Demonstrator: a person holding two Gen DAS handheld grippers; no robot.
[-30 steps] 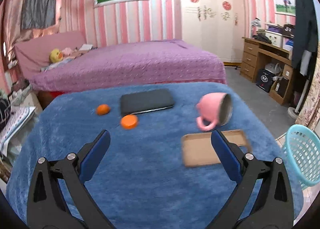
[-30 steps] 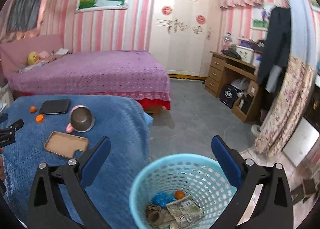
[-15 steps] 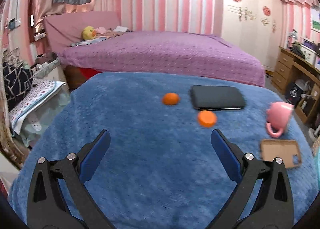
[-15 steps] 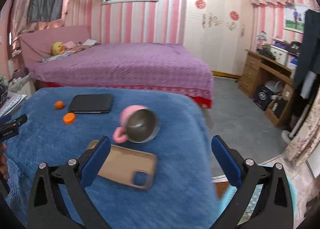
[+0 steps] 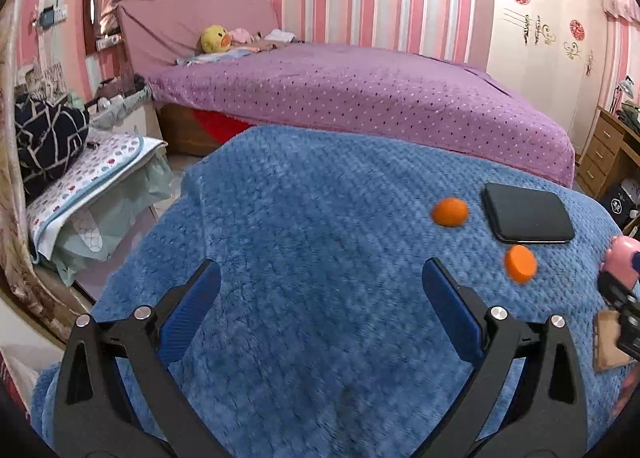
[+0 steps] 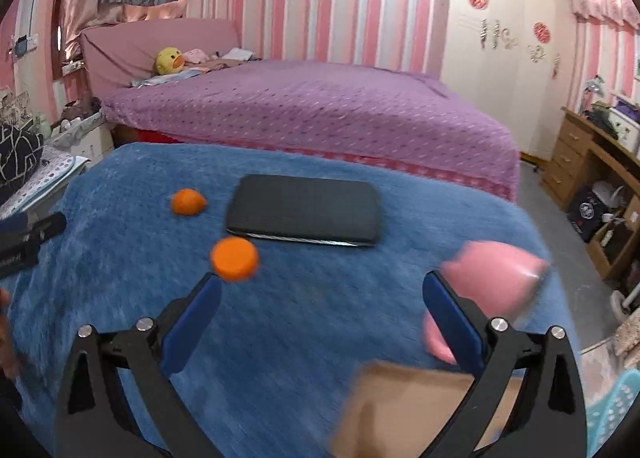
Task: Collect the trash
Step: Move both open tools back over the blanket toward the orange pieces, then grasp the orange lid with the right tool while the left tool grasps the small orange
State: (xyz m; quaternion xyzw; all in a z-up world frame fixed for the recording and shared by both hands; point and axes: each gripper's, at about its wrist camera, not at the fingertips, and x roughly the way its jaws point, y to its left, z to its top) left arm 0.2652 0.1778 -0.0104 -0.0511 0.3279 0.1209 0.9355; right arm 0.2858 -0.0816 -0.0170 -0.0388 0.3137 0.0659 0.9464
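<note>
- A table covered by a blue fleece blanket (image 5: 320, 258) fills both wrist views; behind it stands a bed with a purple spread (image 5: 360, 98)
- A flat black case (image 6: 304, 210) lies on the blanket and serves as the landmark
- A small round orange piece of trash (image 6: 188, 202) lies just beside the case's left end, apart from it
- An orange bottle cap (image 6: 235, 253) lies on the blanket near the case's front left corner, not touching it
- A pink mug (image 6: 492, 274) lies tipped on its side to the front right of the case, blurred
- A tan phone case (image 6: 408, 410) lies in front of the mug, farther from the black case, also blurred
- The left gripper (image 5: 320, 306) hovers over bare blanket well to the front left of the black case, its jaws spread wide and holding nothing
- The right gripper (image 6: 320, 310) hovers in front of the black case, jaws wide and empty; the cap sits just beyond its left fingertip
- A corner of a light blue basket (image 6: 616, 410) shows far to the front right of the case
</note>
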